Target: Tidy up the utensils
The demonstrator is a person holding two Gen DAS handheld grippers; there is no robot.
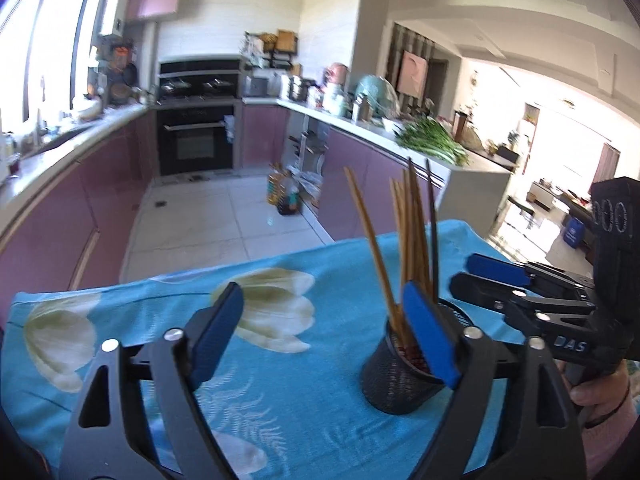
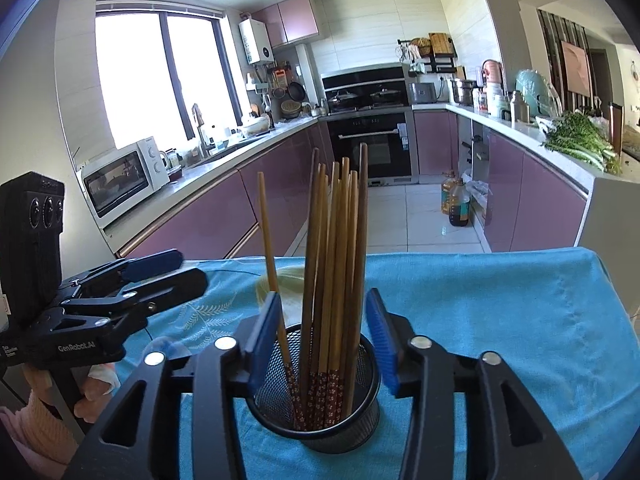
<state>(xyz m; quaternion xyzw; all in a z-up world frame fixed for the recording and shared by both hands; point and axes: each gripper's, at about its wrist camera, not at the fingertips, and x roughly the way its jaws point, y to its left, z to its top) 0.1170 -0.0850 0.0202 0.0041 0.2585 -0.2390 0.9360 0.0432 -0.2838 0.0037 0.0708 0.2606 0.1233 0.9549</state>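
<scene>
Right wrist view: we see our right gripper (image 2: 326,340) with its blue fingers (image 2: 264,344) spread wide on either side of the chopsticks (image 2: 332,264), gripping nothing, while those stand bundled in a black mesh cup (image 2: 320,424) on the tabletop's blue cloth (image 2: 500,320). Our left gripper (image 2: 160,270), lettered "GenRobot.AI", hovers near the cup's left, its fingers nearly closed and empty here. In the left wrist view its fingers (image 1: 218,332) look well apart and empty, and the right gripper (image 1: 476,270) reads "DAS".
</scene>
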